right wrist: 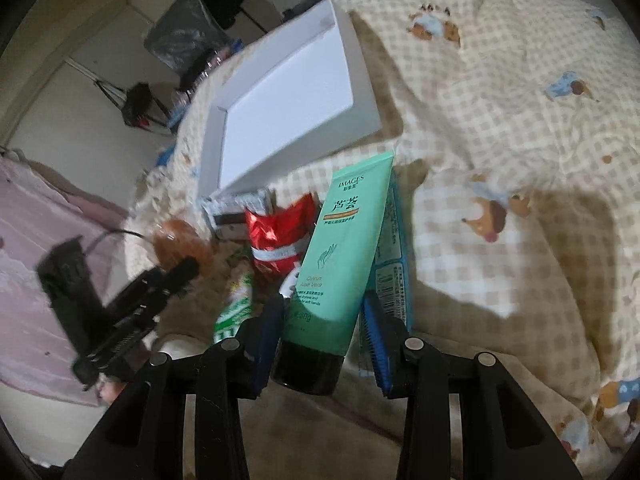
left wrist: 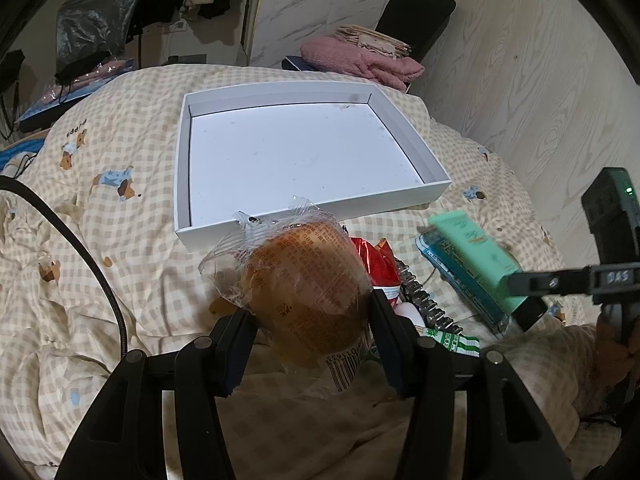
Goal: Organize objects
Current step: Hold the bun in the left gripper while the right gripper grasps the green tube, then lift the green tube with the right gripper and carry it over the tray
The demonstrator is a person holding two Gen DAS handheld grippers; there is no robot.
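Note:
A bun in clear printed wrap [left wrist: 304, 280] sits between the pads of my left gripper [left wrist: 312, 312], which is shut on it, just in front of the white shallow box [left wrist: 380, 200]. The box holds nothing. My right gripper [right wrist: 320, 312] is shut on a green hand-cream tube [right wrist: 344, 248] near its black cap, held a little above the pile. In the left wrist view the tube [left wrist: 472, 248] and the right gripper [left wrist: 518, 288] show at the right. In the right wrist view the bun [right wrist: 180, 244] and the left gripper [right wrist: 176, 276] show at the left, and the box [right wrist: 362, 80] lies beyond.
On the checked quilt [left wrist: 120, 200] lie a red packet [left wrist: 376, 264], a blue pack [left wrist: 460, 280], a green-and-white sachet [left wrist: 456, 342] and a black toothed item [left wrist: 424, 300]. A black cable [left wrist: 80, 240] curves at the left. Folded pink cloth [left wrist: 360, 60] lies behind the box.

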